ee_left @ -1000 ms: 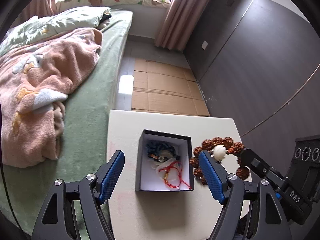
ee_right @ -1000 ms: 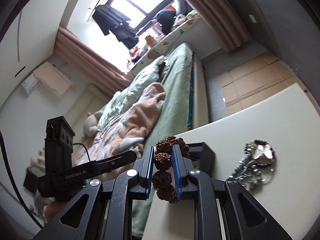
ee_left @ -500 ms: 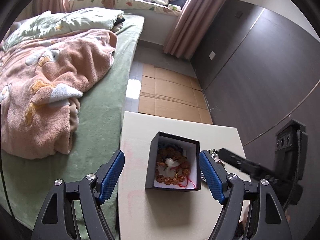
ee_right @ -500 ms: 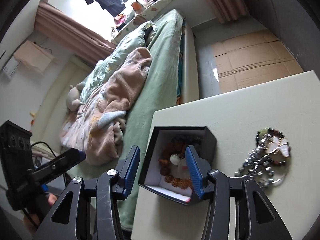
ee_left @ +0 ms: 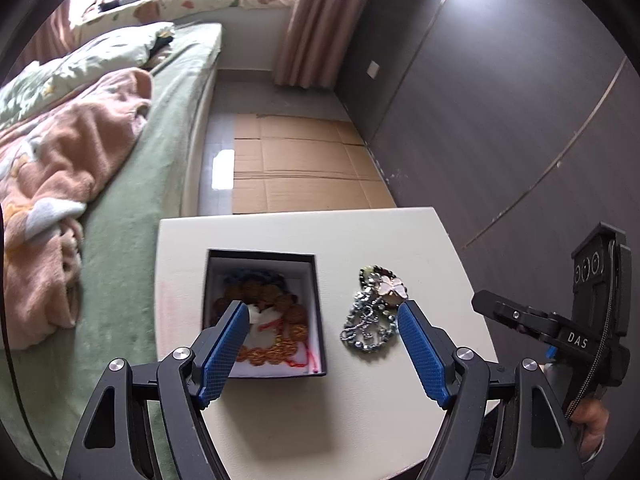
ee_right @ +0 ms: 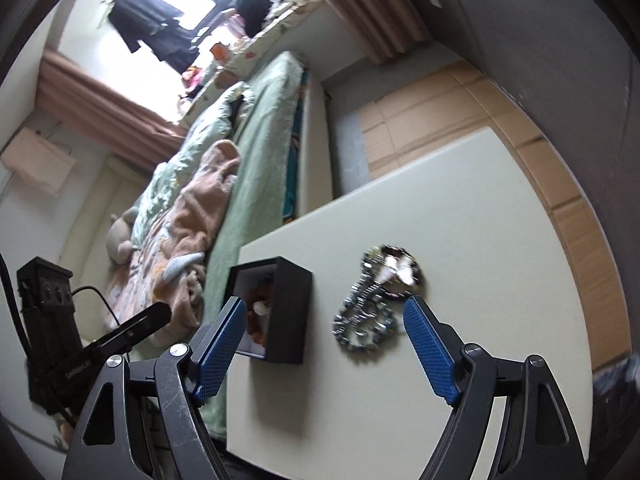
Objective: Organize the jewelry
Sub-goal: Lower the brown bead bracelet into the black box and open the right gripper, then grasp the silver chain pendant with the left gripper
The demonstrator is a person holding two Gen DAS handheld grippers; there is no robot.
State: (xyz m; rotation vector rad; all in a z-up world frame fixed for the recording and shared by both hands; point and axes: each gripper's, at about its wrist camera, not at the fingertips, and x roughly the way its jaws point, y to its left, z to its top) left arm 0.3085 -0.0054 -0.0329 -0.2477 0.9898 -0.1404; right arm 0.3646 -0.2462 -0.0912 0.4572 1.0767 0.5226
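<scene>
Now, through the left wrist view, I am looking down past my left gripper [ee_left: 322,330], whose blue-padded jaws are standing wide apart and grasping nothing. Between them on the pale counter [ee_left: 400,240] is sitting the black jewelry box [ee_left: 262,258], open-topped with a white lining. The brown bead bracelet [ee_left: 280,312] is lying coiled inside it, on top of a red cord and some darker beads. Just beside the box, to its right and apart from it, a silver beaded necklace [ee_left: 374,312] with a pale butterfly charm is resting loose on the counter. My right gripper [ee_left: 516,316] is showing at the right edge, well clear of the box.

A second ago this view had the bracelet dangling from the right gripper at the box's right side; it is now in the box, and the necklace it was hiding is showing in the open.

Through the right wrist view, my right gripper [ee_right: 324,310] is released: its jaws have just been opening, and nothing is between them. The box [ee_right: 292,308] is sitting under the left pad, with a glimpse of the bracelet [ee_right: 260,304] inside, and the necklace [ee_right: 372,304] is lying in the gap ahead. A second ago these jaws were clenched on the bracelet.

I judge one piece stored, and the necklace is likely next.
</scene>
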